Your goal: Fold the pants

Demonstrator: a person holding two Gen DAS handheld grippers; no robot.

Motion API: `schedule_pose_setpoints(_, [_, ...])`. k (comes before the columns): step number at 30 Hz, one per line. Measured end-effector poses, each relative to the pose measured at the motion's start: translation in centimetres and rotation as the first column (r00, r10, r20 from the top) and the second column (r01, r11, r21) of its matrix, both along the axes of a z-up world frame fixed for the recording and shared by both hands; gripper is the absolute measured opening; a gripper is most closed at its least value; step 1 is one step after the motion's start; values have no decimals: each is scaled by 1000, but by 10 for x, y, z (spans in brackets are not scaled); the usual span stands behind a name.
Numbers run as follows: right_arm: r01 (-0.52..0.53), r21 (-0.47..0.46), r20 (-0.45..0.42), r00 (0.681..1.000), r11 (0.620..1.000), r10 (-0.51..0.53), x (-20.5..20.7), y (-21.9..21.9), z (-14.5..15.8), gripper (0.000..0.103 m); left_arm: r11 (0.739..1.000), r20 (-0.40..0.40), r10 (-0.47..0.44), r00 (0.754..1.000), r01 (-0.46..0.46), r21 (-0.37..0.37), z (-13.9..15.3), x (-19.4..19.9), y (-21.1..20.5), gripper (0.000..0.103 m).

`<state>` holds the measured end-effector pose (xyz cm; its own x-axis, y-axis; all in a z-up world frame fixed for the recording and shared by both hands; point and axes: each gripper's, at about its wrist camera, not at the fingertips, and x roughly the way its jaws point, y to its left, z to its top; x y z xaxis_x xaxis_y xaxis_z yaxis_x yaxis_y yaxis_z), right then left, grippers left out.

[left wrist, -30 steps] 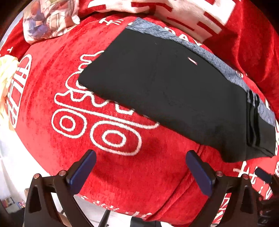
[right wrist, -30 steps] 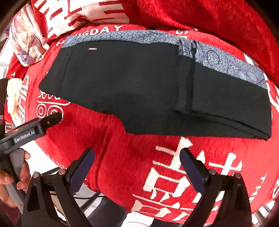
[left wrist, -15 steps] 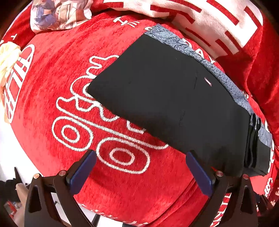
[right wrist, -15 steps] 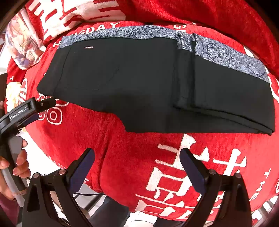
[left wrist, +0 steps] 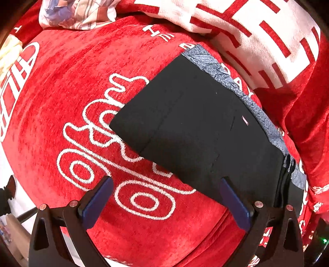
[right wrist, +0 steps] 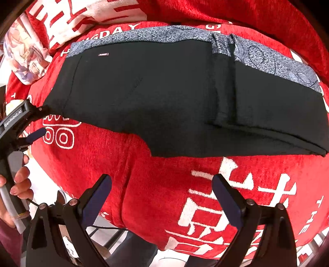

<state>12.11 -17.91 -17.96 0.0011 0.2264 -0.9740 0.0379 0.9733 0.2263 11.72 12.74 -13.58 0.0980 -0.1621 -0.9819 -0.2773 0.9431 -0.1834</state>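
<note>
Left gripper [left wrist: 164, 197]: spread wide, holding nothing, right fingertip [left wrist: 228, 184] overlapping the near edge of the black pants [left wrist: 197, 127]. Right gripper [right wrist: 162, 191]: equally wide apart and empty, poised above the red blanket [right wrist: 164, 184] short of the garment. Pants [right wrist: 164, 90]: folded into a flat, long bundle mid-blanket, grey patterned side stripe [right wrist: 156, 37] along the far edge, layered fold toward the right end, small label near the stripe. Floral cloth [left wrist: 78, 12] at the blanket's far left corner.
</note>
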Motion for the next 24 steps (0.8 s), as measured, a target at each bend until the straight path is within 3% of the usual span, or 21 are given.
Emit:
schedule_pose_setpoints(14, [-25, 7, 23, 999, 1000, 25, 15, 2, 9, 99, 998, -11, -44, 999, 44, 48, 23, -5, -19, 103])
schedule_pose_setpoints(24, [-3, 11, 19, 1000, 1000, 3, 17, -7, 9, 99, 997, -28, -30, 999, 32, 74, 21, -5, -12, 103])
